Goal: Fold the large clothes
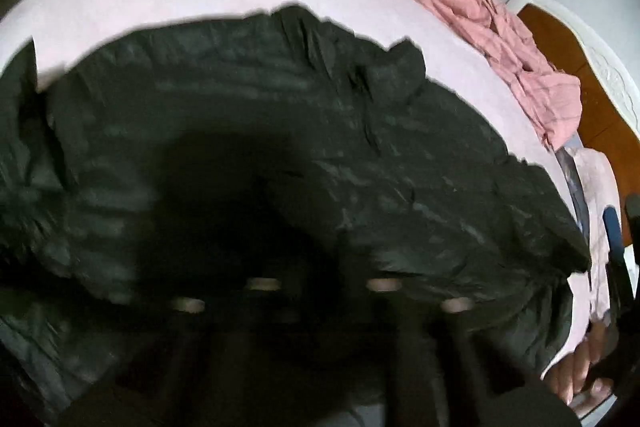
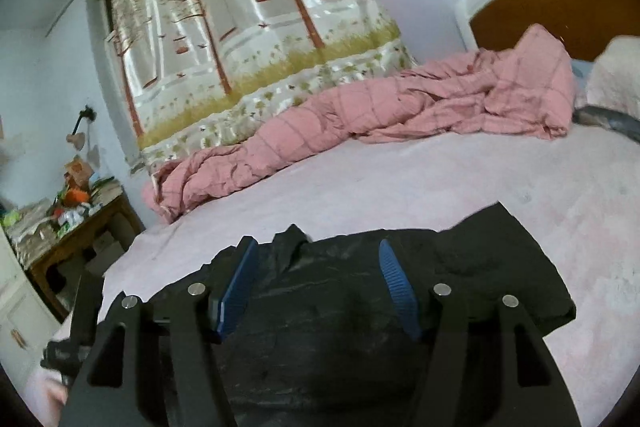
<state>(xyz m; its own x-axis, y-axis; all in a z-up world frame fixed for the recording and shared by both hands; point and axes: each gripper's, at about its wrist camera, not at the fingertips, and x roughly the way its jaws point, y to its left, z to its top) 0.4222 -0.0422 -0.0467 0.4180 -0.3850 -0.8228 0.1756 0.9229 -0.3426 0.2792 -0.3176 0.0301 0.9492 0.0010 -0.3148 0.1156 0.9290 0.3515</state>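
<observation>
Left gripper [image 1: 320, 291]: lost in shadow and blur against black jacket [image 1: 260, 115]; opening cannot be told. Jacket spread on pink bed sheet [image 2: 360, 179]; judged soft, puffy, slick-shelled, light but bulky. Grip at hem or seam edges. Right gripper [image 2: 316, 287]: jaws wide apart, empty, over jacket.

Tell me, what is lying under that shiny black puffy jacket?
The shiny black puffy jacket lies on a pale pink bed sheet, which shows all around its far edge. Whatever sits directly beneath the jacket's middle is covered, so nothing more can be told.
</observation>
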